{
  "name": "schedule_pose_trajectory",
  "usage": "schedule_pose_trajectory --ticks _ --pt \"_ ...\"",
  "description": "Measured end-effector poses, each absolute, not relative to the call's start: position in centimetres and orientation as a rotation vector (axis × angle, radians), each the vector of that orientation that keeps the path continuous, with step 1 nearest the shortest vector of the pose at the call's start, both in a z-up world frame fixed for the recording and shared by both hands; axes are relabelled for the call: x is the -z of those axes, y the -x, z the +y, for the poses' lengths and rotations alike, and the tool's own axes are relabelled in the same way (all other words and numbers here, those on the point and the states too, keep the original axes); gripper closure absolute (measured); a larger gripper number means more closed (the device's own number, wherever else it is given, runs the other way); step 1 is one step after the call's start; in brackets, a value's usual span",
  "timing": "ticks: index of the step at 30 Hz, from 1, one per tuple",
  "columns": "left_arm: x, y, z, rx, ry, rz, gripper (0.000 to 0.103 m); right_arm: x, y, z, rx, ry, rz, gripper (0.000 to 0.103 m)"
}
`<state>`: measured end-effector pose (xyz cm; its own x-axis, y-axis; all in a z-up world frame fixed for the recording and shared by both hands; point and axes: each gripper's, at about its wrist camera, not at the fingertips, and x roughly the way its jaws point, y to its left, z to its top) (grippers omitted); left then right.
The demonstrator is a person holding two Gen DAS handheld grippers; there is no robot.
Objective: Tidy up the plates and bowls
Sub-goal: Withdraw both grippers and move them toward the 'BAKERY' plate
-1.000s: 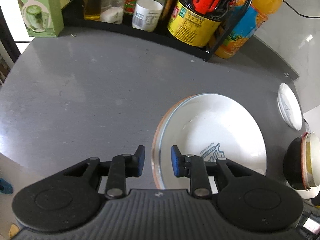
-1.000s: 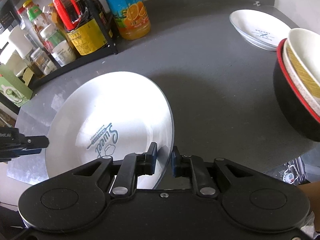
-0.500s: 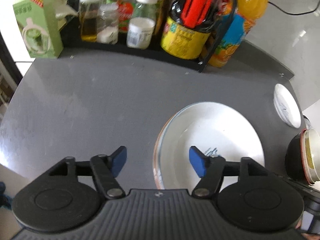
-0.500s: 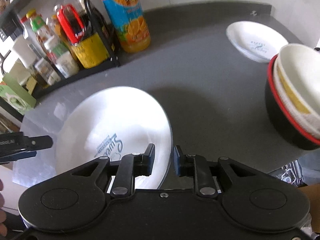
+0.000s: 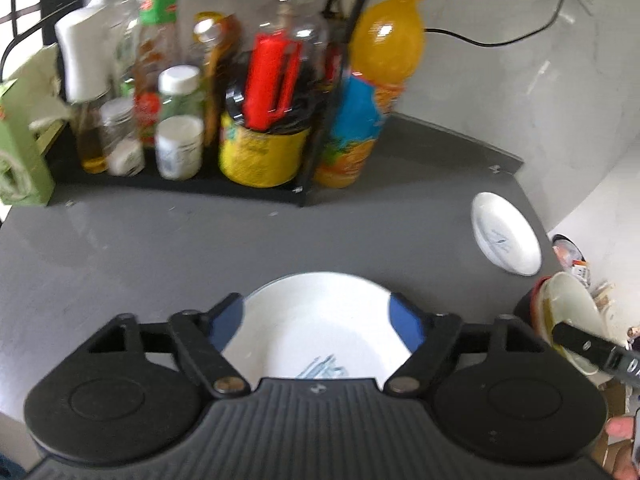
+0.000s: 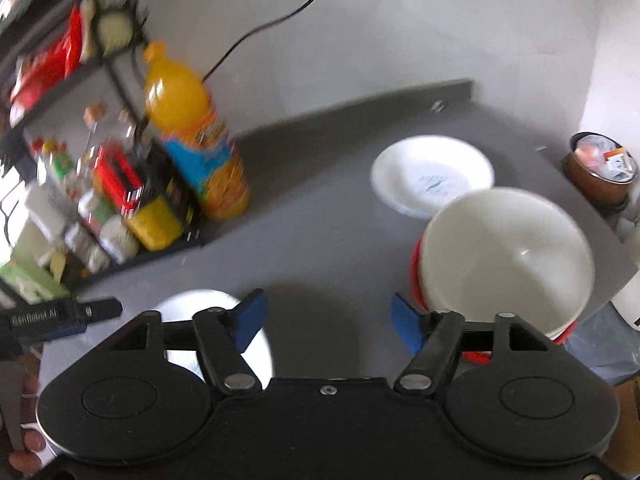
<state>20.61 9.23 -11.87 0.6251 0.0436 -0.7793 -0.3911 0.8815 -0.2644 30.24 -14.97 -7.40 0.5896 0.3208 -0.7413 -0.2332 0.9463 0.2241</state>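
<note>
large plate [image 5: 316, 320] below wide-spread left gripper [image 5: 318, 320], untouched

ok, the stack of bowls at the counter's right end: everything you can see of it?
The stack of nested bowls sits on the grey countertop near its right edge, close in front of the small white plate. A cream-white bowl, glossy like ceramic or melamine and empty, is on top. Below it show a red rim and, in the left wrist view, a black outer bowl. The stack looks tilted. No gripper holds it; the open right gripper hovers beside it.
</note>
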Motion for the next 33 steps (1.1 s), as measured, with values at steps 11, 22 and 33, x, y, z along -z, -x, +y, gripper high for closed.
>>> schedule_pose_trajectory --ticks 11,22,33 --pt "9.6 -26.2 5.3 -0.219 0.438 0.843 0.011 4.4 -35.1 -20.9 -0.361 -0.138 0.835 0.003" --pt "8.5 -33.0 0.3 -0.243 0.418 0.862 0.011 3.9 -43.1 -25.9 -0.375 -0.125 0.857 0.003" --pt "9.5 -38.8 -3.3 -0.275 0.456 0.892 0.012 6.7 -50.1 -29.5 -0.401 -0.148 0.948 0.008"
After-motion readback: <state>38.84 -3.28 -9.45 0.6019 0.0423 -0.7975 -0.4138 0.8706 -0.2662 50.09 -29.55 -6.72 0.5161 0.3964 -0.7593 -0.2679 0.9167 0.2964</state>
